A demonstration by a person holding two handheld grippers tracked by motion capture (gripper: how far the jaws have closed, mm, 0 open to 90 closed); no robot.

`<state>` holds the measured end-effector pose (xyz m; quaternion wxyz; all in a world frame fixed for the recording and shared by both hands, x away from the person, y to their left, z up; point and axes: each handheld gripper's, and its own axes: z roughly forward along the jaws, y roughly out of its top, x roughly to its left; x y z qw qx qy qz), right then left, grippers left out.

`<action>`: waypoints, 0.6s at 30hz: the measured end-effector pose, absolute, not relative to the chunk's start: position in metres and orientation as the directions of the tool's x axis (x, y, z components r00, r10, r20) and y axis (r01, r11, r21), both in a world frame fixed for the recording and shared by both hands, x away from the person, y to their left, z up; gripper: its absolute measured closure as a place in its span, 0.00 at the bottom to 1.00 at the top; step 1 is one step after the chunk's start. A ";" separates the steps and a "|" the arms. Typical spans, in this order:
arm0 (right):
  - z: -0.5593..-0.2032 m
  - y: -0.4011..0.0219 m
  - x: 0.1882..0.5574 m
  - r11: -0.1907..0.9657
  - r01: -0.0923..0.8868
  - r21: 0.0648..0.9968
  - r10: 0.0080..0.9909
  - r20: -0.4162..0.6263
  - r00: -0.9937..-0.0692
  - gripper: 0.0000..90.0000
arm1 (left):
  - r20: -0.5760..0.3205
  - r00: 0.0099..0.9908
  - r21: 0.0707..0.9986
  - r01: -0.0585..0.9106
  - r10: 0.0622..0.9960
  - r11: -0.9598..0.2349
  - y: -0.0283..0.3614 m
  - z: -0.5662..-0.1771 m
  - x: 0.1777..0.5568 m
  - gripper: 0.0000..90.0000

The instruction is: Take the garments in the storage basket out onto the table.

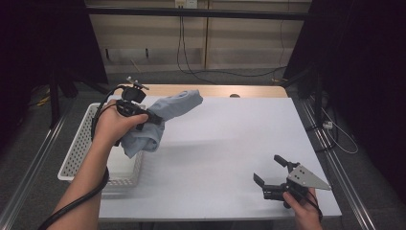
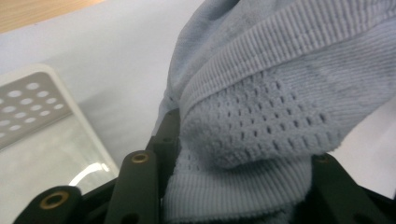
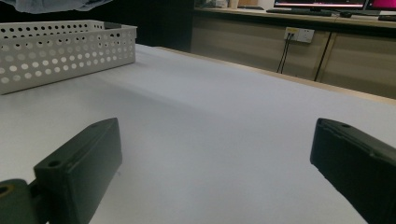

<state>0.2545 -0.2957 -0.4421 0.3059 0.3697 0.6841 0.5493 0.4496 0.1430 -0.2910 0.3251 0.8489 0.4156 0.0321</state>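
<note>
Spanning most of the high view, my table (image 1: 225,143) with its white cover carries little: a white perforated basket (image 1: 79,143) at the left edge of the frame. Above the basket's right rim, at centre left, hangs the pale blue knitted cloth (image 1: 163,117), bunched and lifted clear of the table; in the left gripper view it crowds the centre and right of the frame (image 2: 261,116), with the basket's corner (image 2: 32,100) at the left. My left gripper (image 1: 152,118) is clamped on the cloth, its jaws pinching a thick fold between them. My right gripper (image 1: 272,171), at the lower right of the high view, rests low over the table with its jaws spread wide and nothing between them, as the right gripper view confirms. I judge the step in hand to be carrying the cloth toward the basket; the next move calls for bringing the bundle fully over the opening and lowering it before releasing, so that no trailing end hangs on the rim. The basket's inside is partly screened by my left forearm (image 1: 88,177), and the cloth's full shape cannot be made out while bunched.
</note>
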 end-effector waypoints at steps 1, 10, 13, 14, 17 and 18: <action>-0.442 -0.296 0.254 0.123 0.170 0.978 0.842 -0.012 -0.540 0.02 | -0.213 0.659 0.581 0.679 0.721 -0.449 0.141 -0.292 0.450 0.64; -0.442 -0.298 0.255 0.124 0.170 0.978 0.846 -0.015 -0.533 0.02 | -0.219 0.688 0.582 0.661 0.692 -0.474 0.118 -0.305 0.446 0.64; -0.442 -0.298 0.255 0.123 0.170 0.978 0.847 -0.015 -0.532 0.02 | -0.220 0.692 0.580 0.660 0.688 -0.478 0.113 -0.308 0.445 0.64; -0.442 -0.298 0.255 0.124 0.169 0.978 0.846 -0.015 -0.533 0.02 | -0.216 0.700 0.579 0.653 0.681 -0.488 0.111 -0.309 0.445 0.64; -0.442 -0.297 0.255 0.125 0.170 0.977 0.845 -0.015 -0.535 0.02 | -0.225 0.702 0.576 0.655 0.676 -0.489 0.102 -0.314 0.443 0.64; -0.442 -0.297 0.255 0.125 0.170 0.977 0.845 -0.015 -0.535 0.02 | -0.223 0.702 0.576 0.655 0.676 -0.490 0.100 -0.315 0.443 0.64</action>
